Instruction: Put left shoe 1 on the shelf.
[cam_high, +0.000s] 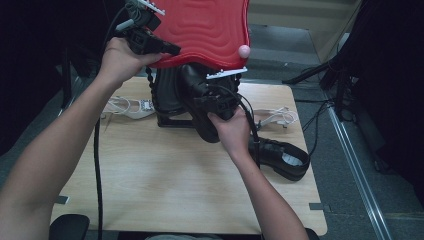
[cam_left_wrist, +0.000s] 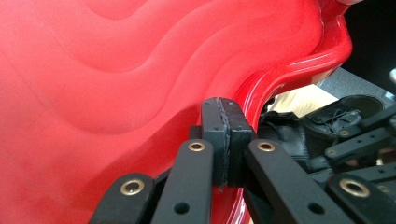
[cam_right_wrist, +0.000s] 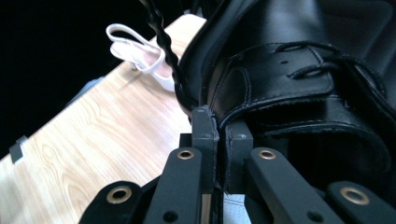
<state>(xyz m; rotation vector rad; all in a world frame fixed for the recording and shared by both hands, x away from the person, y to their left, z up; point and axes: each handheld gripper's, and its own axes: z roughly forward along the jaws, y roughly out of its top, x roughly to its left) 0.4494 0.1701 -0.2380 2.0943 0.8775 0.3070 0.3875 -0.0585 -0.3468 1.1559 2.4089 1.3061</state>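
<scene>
A red wavy-ribbed lid (cam_high: 205, 30) (cam_left_wrist: 116, 93) stands raised over a black base (cam_high: 167, 100) at the back of the wooden table (cam_high: 150, 175). My left gripper (cam_high: 172, 50) (cam_left_wrist: 226, 105) is shut, its pads pressed together against the lid's lower left rim; I see nothing between them. My right gripper (cam_high: 202, 97) (cam_right_wrist: 219, 121) is shut on the leather edge of a black lace-up shoe (cam_high: 200, 120) (cam_right_wrist: 289, 84), holding it off the table just in front of the base, under the lid. The shoe (cam_left_wrist: 345, 109) also appears past the rim in the left gripper view.
A second black shoe (cam_high: 280, 157) lies at the table's right edge. White sandals lie at the back left (cam_high: 127, 107) (cam_right_wrist: 140, 51) and back right (cam_high: 277, 117). A black twisted cord (cam_high: 149, 80) (cam_right_wrist: 163, 42) hangs beside the base. A pink knob (cam_high: 243, 51) sits on the lid's rim.
</scene>
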